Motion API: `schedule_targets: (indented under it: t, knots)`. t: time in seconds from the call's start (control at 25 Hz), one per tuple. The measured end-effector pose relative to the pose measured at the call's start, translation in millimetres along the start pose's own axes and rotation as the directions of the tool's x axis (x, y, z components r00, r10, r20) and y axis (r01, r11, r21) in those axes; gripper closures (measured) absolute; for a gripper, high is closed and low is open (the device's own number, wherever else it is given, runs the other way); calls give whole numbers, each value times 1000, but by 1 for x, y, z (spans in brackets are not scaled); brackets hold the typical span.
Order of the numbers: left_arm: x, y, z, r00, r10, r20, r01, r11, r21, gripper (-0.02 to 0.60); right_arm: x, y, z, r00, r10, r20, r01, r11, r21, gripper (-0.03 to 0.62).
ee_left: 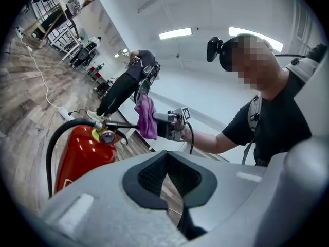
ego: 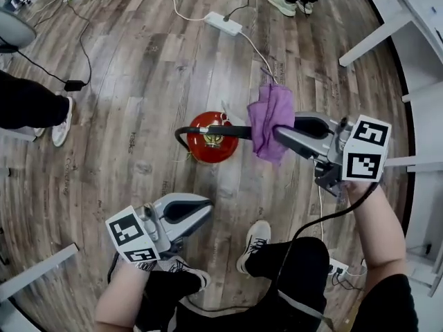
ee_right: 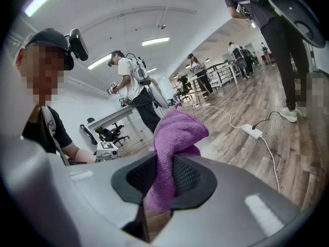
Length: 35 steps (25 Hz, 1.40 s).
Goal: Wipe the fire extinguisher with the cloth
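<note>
Closest in, the left gripper (ego: 205,207) sits low by the person's knee with its jaws clenched together and nothing caught between them. Across from it, the right gripper (ego: 278,133) grasps the purple cloth (ego: 270,120): its own view shows the fabric pinched between the pads, bunching up above the jaws and trailing out beneath them.

Wooden floor (ego: 138,81) spreads under both grippers. The red fire extinguisher (ego: 211,142) stands upright on it, just ahead of the left gripper's tips and straight out from the right gripper's tips, so it lies between the two. Its black hose (ego: 181,134) curls round the side away from the right gripper, and its black lever (ego: 230,131) points toward that gripper.

The cloth hangs right at the end of the lever. From where I stand it looks as though it may be brushing the lever, but I can't be sure they touch.

Well beyond the right gripper, a white power strip (ego: 223,23) lies on the floor with its cable running back past the cloth.
</note>
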State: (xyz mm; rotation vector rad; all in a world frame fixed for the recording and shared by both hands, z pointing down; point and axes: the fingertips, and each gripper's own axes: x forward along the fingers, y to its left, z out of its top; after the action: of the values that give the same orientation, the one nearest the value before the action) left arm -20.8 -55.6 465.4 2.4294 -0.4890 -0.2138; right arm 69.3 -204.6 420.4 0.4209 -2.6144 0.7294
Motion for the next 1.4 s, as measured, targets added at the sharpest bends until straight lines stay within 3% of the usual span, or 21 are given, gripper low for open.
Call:
schedule_targets:
  t: [0.2, 0.32, 0.48, 0.64, 1.04, 1.4]
  knots:
    - [2, 35, -41, 1000, -19, 13, 19, 1000, 12, 584, 2, 14, -21, 996, 36, 83, -30, 997, -72, 517]
    - [4, 46, -53, 999, -20, -33, 22, 998, 58, 584, 9, 19, -32, 992, 44, 115, -32, 994, -104, 517]
    - [9, 51, -38, 998, -30, 46, 28, 999, 39, 584, 18, 25, -48, 988, 77, 135, -61, 991, -119, 517]
    - [6, 60, -30, 998, -8, 67, 5, 999, 41, 584, 24, 21, -71, 986, 84, 146, -64, 989, -133, 517]
    - [15, 69, -51, 1000, 6, 10, -6, 1000, 22, 584, 62, -18, -144, 991, 99, 91, -97, 995, -30, 517]
    - [-2, 71, -64, 999, 38, -29, -38, 999, 17, 584, 144, -89, -259, 996, 84, -19, -78, 975, 208, 519]
